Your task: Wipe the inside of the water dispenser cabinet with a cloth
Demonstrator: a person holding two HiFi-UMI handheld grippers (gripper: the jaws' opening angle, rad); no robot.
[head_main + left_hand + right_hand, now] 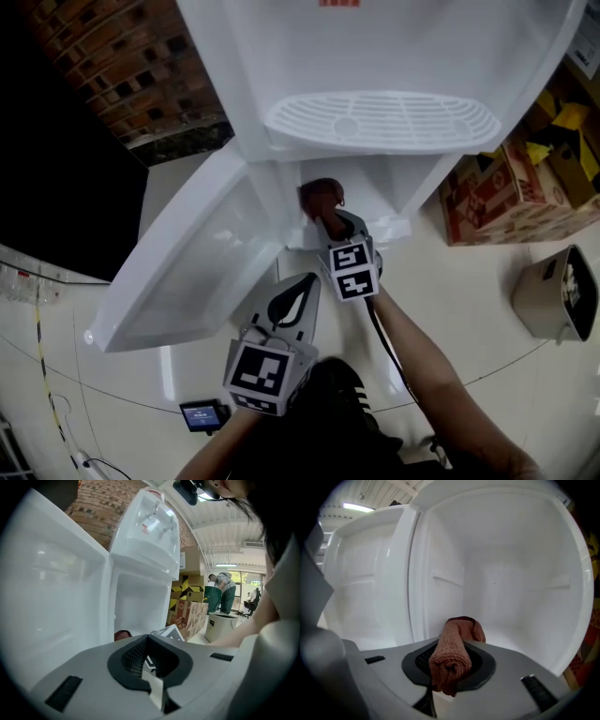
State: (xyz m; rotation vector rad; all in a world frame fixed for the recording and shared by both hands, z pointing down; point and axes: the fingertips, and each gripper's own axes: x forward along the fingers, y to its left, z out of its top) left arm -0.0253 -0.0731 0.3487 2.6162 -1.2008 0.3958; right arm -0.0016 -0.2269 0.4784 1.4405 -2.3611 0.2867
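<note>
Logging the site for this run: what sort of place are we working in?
Likely a warehouse or workshop hall, not a home: printed cardboard boxes stacked beside the water dispenser, a bare brick wall, and a high ribbed ceiling with strip lights.

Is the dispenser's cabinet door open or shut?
Open. The door stands swung out to the left, and the right gripper holds the cloth at the cabinet's mouth.

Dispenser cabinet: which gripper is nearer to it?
Right. The right gripper, holding the cloth, is at the cabinet mouth; the left gripper hangs back, near the open door.
</note>
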